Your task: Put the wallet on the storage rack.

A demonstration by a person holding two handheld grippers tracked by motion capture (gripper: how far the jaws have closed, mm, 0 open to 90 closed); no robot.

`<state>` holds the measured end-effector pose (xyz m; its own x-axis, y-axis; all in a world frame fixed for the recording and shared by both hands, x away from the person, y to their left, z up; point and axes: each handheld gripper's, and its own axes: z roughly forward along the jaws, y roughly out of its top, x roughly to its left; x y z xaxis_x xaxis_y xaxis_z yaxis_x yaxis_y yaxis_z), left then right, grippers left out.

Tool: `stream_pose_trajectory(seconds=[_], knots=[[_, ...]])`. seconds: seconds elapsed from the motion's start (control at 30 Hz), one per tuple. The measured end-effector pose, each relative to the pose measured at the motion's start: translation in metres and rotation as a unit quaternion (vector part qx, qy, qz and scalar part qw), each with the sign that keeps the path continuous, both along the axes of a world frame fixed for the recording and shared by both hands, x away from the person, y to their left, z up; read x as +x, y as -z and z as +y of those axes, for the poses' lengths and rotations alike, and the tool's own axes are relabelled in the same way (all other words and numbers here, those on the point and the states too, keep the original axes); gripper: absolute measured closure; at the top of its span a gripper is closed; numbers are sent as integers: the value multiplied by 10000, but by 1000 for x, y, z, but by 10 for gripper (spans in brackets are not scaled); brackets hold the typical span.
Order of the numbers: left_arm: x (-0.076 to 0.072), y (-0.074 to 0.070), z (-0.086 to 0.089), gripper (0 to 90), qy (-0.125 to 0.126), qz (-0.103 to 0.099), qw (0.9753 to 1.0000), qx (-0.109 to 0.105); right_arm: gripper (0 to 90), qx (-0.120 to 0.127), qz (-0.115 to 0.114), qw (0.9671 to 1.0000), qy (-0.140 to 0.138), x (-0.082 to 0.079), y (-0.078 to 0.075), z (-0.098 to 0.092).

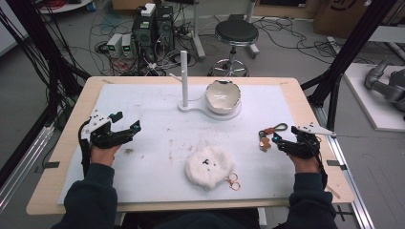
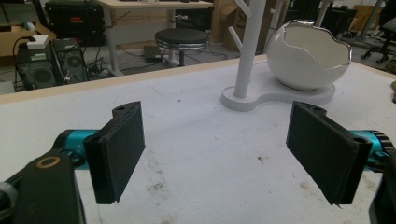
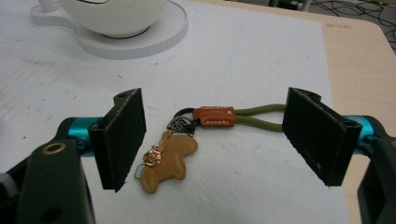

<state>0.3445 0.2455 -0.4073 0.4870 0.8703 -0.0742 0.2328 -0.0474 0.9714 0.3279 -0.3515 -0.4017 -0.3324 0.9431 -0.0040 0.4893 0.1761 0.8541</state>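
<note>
The right claw (image 3: 212,142) stood spread wide around the brown keychain (image 3: 169,161) lying flat near the bench's right edge, apparently lined up to pinch it, while the left claw (image 2: 219,149), likewise open and empty, waited near the left edge.

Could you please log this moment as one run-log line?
right gripper: open, straddling keychain | left gripper: open, over bare mat
</note>
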Motion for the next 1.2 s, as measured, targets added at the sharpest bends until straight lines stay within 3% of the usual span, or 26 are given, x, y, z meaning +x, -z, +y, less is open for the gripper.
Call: stream_pose_trajectory(seconds=[0.5, 0.53, 0.6, 0.63, 0.67, 0.7, 0.8, 0.83, 0.97, 1.0, 1.2], knots=[[3, 1, -3, 198, -34, 62, 10000, -10, 247, -28, 66, 10000, -35, 0, 5, -3], [3, 1, -3, 198, -22, 49, 10000, -4, 272, -10, 68, 10000, -33, 0, 5, -4], [2, 0, -3, 200, 8, 49, 10000, 21, 419, -12, 86, 10000, -17, -2, 4, -5], [2, 0, -3, 201, 8, 49, 10000, 21, 419, -12, 86, 10000, -17, -2, 4, -5], [0, 0, -3, 203, 16, 45, 10000, 20, 640, -19, 208, 9998, 25, -1, 4, -5], [0, 0, -3, 205, 16, 45, 10000, 20, 705, -31, 246, 9997, 63, 0, 5, -5], [-1, 1, -2, 206, -9, 72, 10000, -16, 772, -74, 329, 9993, 177, 2, 6, -4], [0, 1, -2, 206, -10, 76, 10000, -1, 771, -91, 388, 9989, 251, 4, 7, -3], [0, 2, -4, 208, 4, 104, 9999, 30, 605, 7, 645, 9968, 472, 19, 16, 3], [0, 3, -5, 209, 8, 105, 9999, 30, 537, 3, 873, 9946, 561, 28, 24, 8], [0, 4, -5, 210, 11, 145, 9999, 21, 436, 212, 1270, 9878, 878, 54, 36, 18]])
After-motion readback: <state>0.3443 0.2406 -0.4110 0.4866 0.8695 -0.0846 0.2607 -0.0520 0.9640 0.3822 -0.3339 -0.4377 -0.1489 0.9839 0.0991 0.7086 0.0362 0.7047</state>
